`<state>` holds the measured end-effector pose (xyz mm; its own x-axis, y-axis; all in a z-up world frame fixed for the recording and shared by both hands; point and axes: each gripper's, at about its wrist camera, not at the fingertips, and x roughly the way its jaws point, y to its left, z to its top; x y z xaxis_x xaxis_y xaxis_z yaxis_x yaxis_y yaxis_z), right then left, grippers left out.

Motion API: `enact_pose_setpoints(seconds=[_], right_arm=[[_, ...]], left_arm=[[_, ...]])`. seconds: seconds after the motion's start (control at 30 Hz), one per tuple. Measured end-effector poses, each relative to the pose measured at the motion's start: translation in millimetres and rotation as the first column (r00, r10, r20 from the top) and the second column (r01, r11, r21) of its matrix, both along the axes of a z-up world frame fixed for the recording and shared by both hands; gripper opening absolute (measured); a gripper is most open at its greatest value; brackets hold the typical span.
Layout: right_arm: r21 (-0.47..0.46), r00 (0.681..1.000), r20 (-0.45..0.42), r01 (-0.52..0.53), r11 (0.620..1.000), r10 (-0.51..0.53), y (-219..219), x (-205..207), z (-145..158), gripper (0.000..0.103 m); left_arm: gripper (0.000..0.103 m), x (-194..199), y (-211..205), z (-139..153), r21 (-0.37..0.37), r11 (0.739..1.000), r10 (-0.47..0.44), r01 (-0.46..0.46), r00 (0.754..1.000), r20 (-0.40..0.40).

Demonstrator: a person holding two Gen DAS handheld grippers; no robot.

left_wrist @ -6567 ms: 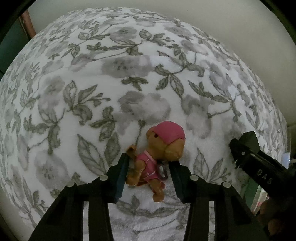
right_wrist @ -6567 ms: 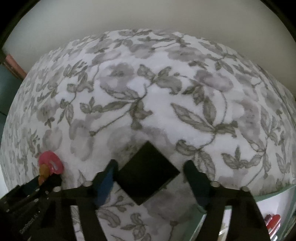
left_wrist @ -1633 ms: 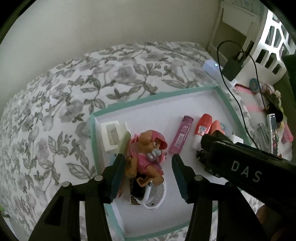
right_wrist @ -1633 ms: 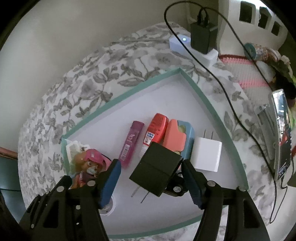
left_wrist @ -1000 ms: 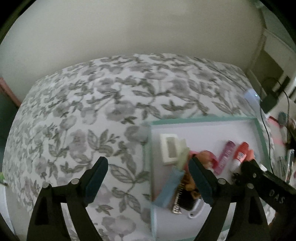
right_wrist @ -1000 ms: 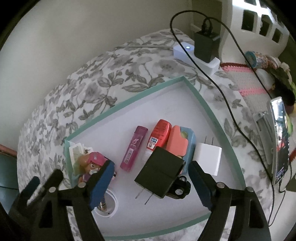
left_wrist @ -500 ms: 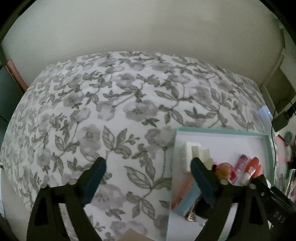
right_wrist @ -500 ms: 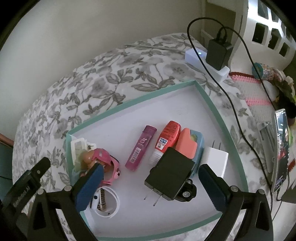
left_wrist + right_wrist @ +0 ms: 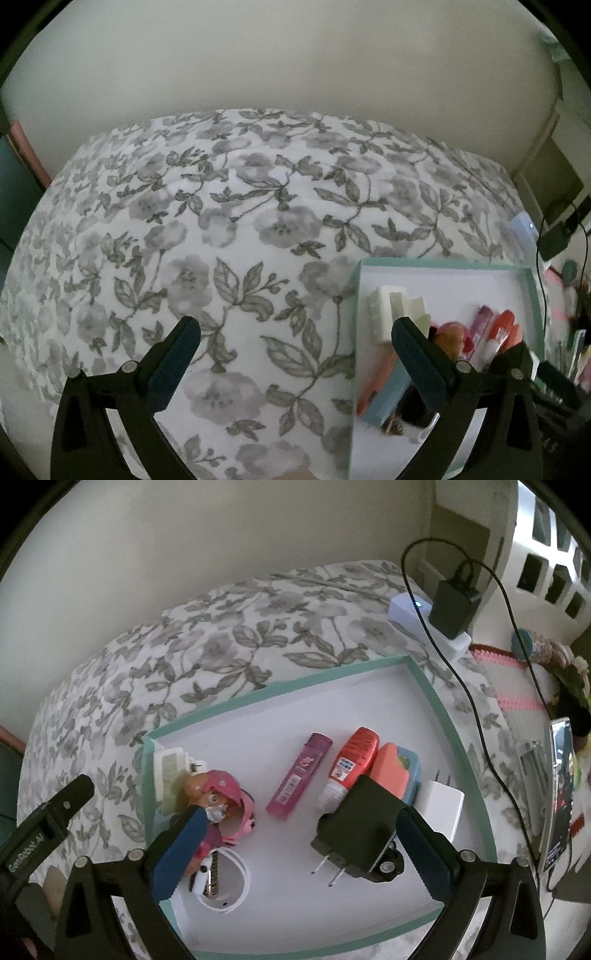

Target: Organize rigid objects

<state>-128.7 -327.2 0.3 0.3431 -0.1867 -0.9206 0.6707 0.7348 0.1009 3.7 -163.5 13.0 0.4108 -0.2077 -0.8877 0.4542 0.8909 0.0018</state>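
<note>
Both toys have left our tools since earlier: the pink pup figure (image 9: 218, 794) and black charger (image 9: 356, 830) now lie in the teal tray (image 9: 458, 734) on the bed (image 9: 221, 240). Our left tool (image 9: 295, 354) and right tool (image 9: 299, 845) gape wide, empty. We risk clipping the crowded tray and scattering it while pulling away.

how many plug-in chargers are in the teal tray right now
2. A black charger lies prongs-down near the tray's front, resting on a small dark toy. A white charger lies just right of it by the rim. Others could be hidden under the pile.
</note>
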Motion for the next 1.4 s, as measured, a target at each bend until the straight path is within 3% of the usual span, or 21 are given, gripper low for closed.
enact_pose_setpoints(seconds=[0.3,0.47,0.83,0.97,1.13,1.4], right_arm=[[-0.046,0.996,0.040,-0.074,0.996,0.076,36,4,13,0.103],[-0.079,0.993,0.039,-0.107,0.991,0.111,54,1,16,0.103],[-0.104,0.993,0.013,-0.112,0.988,0.114,70,-17,16,0.103],[-0.091,0.994,0.016,-0.104,0.990,0.106,72,-22,15,0.103],[-0.093,0.995,0.019,-0.094,0.991,0.097,74,-28,16,0.103],[-0.112,0.994,0.025,-0.102,0.988,0.105,80,-35,20,0.103]], left_arm=[[0.103,-16,22,18,-0.047,0.999,-0.009,0.010,1.000,0.025],[0.103,-29,29,22,-0.001,1.000,-0.019,0.019,0.997,0.076],[0.103,-43,56,19,0.024,1.000,-0.007,0.006,0.999,0.037],[0.103,-48,63,17,0.083,0.996,0.016,-0.021,0.999,0.052],[0.103,-53,71,19,0.074,0.997,0.017,-0.021,0.998,0.053],[0.103,-58,78,16,0.131,0.991,0.022,-0.030,0.998,0.064]])
